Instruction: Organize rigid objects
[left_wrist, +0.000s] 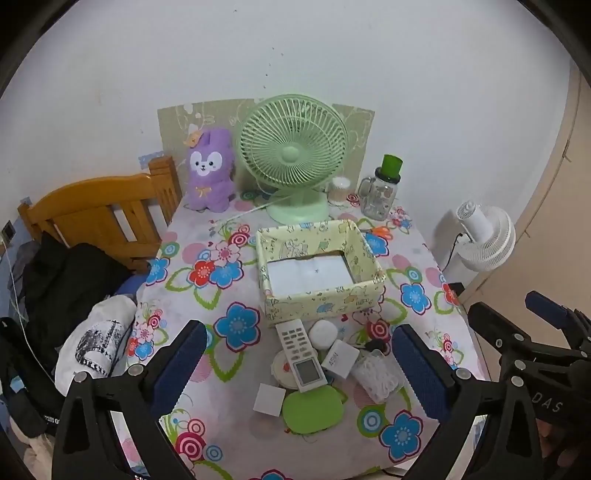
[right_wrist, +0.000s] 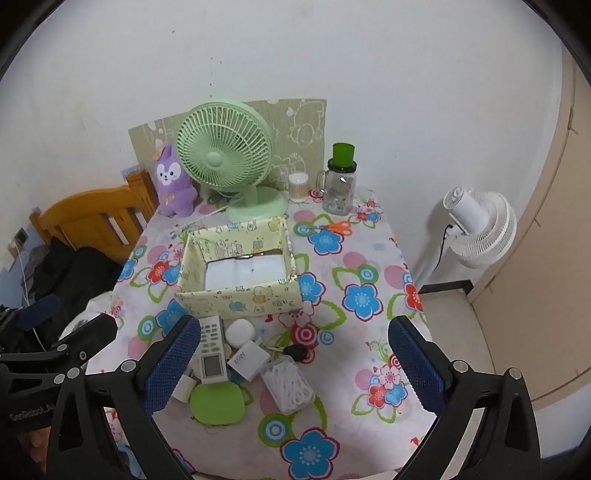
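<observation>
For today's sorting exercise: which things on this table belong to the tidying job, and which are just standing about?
Job: remote control, white round case, white charger, green case, clear swab box, patterned box.

Standing about: green fan, purple plush, glass jar, orange scissors.

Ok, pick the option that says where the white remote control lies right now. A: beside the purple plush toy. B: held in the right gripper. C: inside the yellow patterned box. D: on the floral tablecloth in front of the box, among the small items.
D: the white remote control lies on the floral tablecloth just in front of the yellow patterned box, and both grippers are open and empty.
</observation>
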